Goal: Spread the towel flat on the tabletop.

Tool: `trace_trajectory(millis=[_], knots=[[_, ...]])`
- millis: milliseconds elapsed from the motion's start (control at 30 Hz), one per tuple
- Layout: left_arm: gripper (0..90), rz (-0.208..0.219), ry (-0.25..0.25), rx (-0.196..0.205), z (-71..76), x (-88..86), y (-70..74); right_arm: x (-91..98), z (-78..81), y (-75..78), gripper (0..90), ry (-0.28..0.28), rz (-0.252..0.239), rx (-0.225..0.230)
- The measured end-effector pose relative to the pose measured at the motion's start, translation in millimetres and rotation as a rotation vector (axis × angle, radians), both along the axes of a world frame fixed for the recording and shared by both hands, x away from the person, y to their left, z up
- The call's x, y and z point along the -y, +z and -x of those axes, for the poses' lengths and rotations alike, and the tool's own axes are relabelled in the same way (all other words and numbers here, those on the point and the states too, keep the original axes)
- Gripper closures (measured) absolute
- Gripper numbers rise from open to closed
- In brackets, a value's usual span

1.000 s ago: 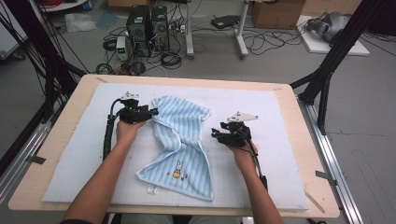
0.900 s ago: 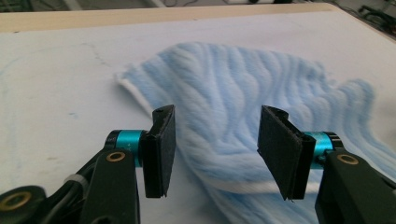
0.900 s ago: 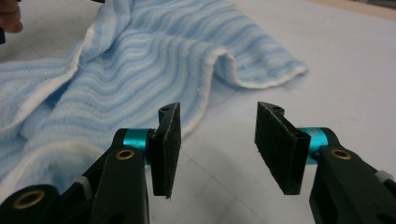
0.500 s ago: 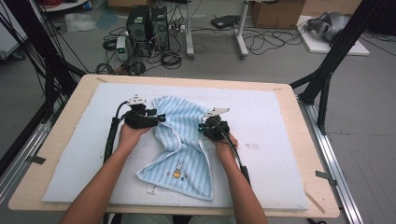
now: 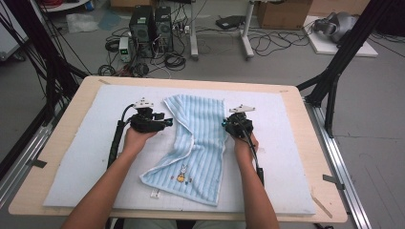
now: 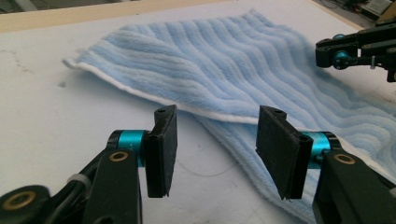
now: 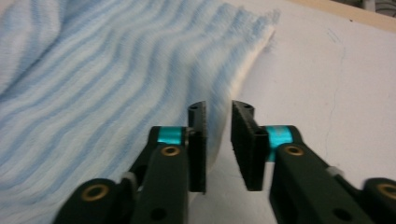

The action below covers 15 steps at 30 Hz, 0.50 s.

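Observation:
A light blue striped towel (image 5: 200,138) with a small rabbit print lies lengthwise on the white mat (image 5: 291,157), its upper half spread flat. My left gripper (image 5: 165,122) sits at the towel's left edge. In the left gripper view it (image 6: 219,149) is open; its jaws have just been closing a little with nothing between them, and the towel's white hem (image 6: 205,109) lies just past the tips. My right gripper (image 5: 224,124) is at the towel's right edge. Its jaws (image 7: 219,144) have just been opening to a narrow gap over the towel's hem (image 7: 243,79), and the pads do not press on it.
The mat covers a wooden table (image 5: 71,109). A small white tag (image 5: 154,194) lies by the towel's near left corner. Bare mat stretches left and right of the towel. Beyond the table are computers (image 5: 150,24), cables and black frame legs (image 5: 334,71) on the floor.
My right gripper came left from the bare mat to the towel, then moved back right; the bunched upper part of the towel now lies spread wider to the right. My left gripper shifted slightly right.

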<state>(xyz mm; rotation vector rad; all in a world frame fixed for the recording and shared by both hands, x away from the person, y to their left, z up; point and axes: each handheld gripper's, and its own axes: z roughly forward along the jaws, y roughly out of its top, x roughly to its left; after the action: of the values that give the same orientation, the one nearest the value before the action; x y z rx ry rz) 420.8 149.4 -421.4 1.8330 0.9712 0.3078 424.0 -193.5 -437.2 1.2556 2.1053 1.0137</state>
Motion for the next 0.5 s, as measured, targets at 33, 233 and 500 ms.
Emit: trace_trajectory(millis=[33,233,500], knots=[[49.7,0.010,-0.008,-0.002,0.4,2.5,-0.1,1.2,2.5,1.8,69.4,0.013,-0.004,0.010],[48.2,0.009,-0.031,-0.007,-0.5,22.6,-3.3,12.4,27.4,10.1,62.9,0.070,-0.020,0.038],[42.5,-0.068,-0.043,-0.017,-11.0,54.5,-8.0,22.8,48.2,18.5,59.5,0.110,-0.016,0.053]])
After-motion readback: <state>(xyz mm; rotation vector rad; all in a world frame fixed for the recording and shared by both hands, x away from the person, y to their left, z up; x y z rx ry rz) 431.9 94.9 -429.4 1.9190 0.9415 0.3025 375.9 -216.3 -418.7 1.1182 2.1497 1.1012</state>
